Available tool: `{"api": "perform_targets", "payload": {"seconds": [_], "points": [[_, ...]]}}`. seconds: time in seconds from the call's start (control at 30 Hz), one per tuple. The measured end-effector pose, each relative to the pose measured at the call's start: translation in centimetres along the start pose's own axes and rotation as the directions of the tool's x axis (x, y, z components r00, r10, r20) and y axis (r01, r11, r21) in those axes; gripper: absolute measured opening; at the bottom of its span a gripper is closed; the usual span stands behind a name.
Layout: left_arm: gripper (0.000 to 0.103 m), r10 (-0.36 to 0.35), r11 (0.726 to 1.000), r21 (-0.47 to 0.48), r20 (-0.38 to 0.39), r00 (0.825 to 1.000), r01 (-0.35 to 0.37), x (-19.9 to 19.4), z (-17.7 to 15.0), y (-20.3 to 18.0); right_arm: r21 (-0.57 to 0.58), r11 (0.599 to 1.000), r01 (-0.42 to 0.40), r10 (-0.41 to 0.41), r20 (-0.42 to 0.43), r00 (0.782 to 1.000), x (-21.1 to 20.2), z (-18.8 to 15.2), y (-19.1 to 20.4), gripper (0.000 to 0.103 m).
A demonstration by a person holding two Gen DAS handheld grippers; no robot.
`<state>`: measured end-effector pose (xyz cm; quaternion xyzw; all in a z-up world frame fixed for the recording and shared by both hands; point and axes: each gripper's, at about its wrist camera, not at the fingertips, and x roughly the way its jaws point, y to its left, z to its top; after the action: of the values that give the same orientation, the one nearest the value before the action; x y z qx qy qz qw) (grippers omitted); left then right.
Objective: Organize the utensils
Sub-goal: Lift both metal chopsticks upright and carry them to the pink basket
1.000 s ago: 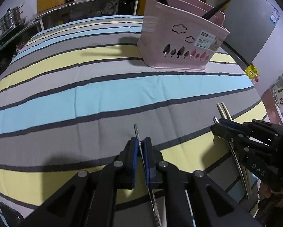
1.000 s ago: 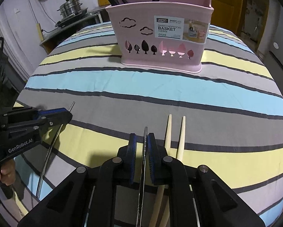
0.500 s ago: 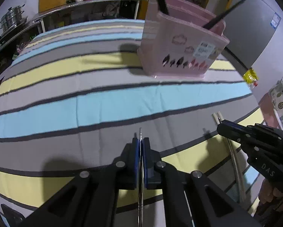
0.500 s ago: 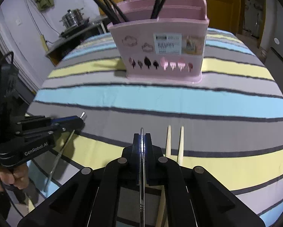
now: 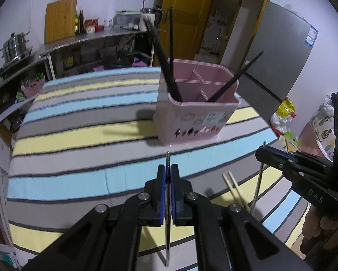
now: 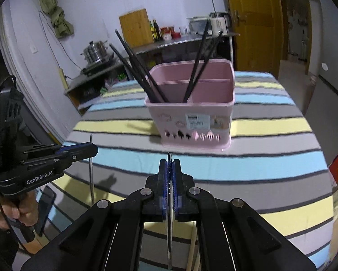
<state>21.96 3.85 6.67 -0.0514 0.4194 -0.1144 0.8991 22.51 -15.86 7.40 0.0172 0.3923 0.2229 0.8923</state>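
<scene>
A pink utensil basket (image 5: 197,110) (image 6: 191,113) with dividers stands on the striped table and holds several black chopsticks (image 5: 166,67) (image 6: 137,72). My left gripper (image 5: 168,169) is shut on a metal chopstick (image 5: 167,221) and held above the table; it also shows in the right wrist view (image 6: 87,150). My right gripper (image 6: 169,164) is shut on another metal chopstick (image 6: 169,232); it shows in the left wrist view (image 5: 265,153) with the stick (image 5: 258,187) hanging down. Two wooden chopsticks (image 5: 235,189) lie on the cloth between the grippers.
The striped tablecloth (image 5: 78,140) covers the table. A steel counter (image 5: 90,38) with pots and bottles runs behind, a grey fridge (image 5: 279,52) stands at the right, and a yellow door (image 6: 254,22) is at the back.
Both grippers have risen from the cloth with their metal chopsticks and now look down on the basket from higher up. The wooden chopsticks stay on the table.
</scene>
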Motion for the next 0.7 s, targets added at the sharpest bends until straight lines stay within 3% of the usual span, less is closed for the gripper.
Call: {"api": "perform_targets", "payload": {"seconds": [0.27, 0.7], "points": [[0.004, -0.018, 1.000, 0.018, 0.071, 0.997, 0.017, -2.8, 1.3, -0.7, -0.009, 1.000, 0.002, -0.001, 0.065, 0.998, -2.5, 1.3, 0.3, 0.004], [0.004, -0.023, 1.000, 0.019, 0.073, 0.997, 0.021, -4.1, -0.6, -1.0, -0.020, 1.000, 0.016, -0.015, 0.065, 0.998, -3.6, 0.1, 0.5, 0.004]]}}
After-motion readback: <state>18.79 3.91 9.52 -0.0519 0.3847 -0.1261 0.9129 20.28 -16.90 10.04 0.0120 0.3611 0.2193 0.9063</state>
